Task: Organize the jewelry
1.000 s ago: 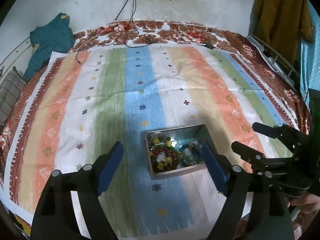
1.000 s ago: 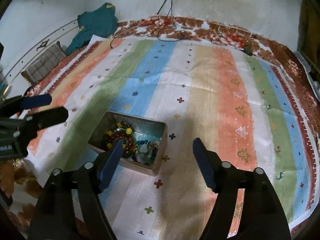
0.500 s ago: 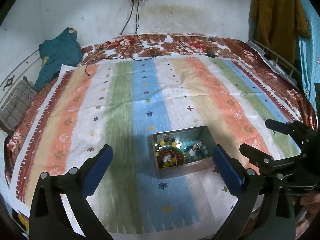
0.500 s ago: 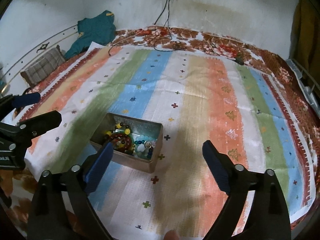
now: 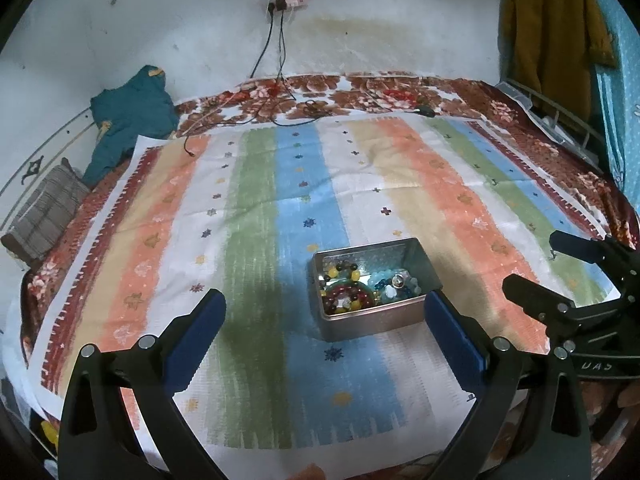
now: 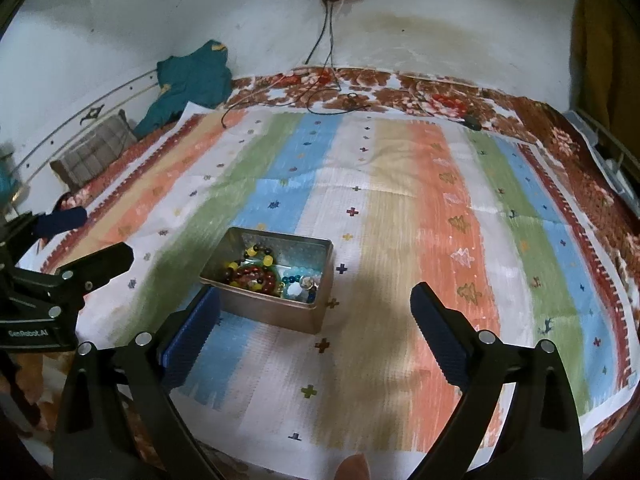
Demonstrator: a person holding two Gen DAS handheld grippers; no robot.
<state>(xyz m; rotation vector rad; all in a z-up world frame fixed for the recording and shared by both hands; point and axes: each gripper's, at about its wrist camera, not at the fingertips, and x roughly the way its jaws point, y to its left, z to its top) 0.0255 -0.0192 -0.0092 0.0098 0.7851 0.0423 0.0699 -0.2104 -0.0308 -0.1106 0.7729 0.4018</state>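
Note:
An open metal tin (image 5: 416, 308) (image 6: 276, 312) stands on the striped cloth (image 5: 256, 216) (image 6: 400, 208). It holds beaded jewelry (image 5: 348, 292) (image 6: 256, 276): red, yellow and dark beads on its left, blue and white beads on its right. My left gripper (image 5: 322, 320) is open and empty, raised above the cloth on the near side of the tin. My right gripper (image 6: 314, 312) is open and empty, raised just right of the tin. Each gripper also shows at the edge of the other's view: the right one (image 5: 560, 272) and the left one (image 6: 80, 240).
The cloth covers a bed with a floral sheet (image 5: 360, 96). Teal clothing (image 5: 128, 120) and a striped pillow (image 5: 48, 212) lie at the far left. Cables (image 5: 280, 112) run from a wall socket onto the bed's far side. A yellow garment (image 5: 552, 28) hangs at the right.
Both grippers have drawn back and up from the tin, so it looks smaller and farther. Both jaws have opened wider. The tin and beads have not moved.

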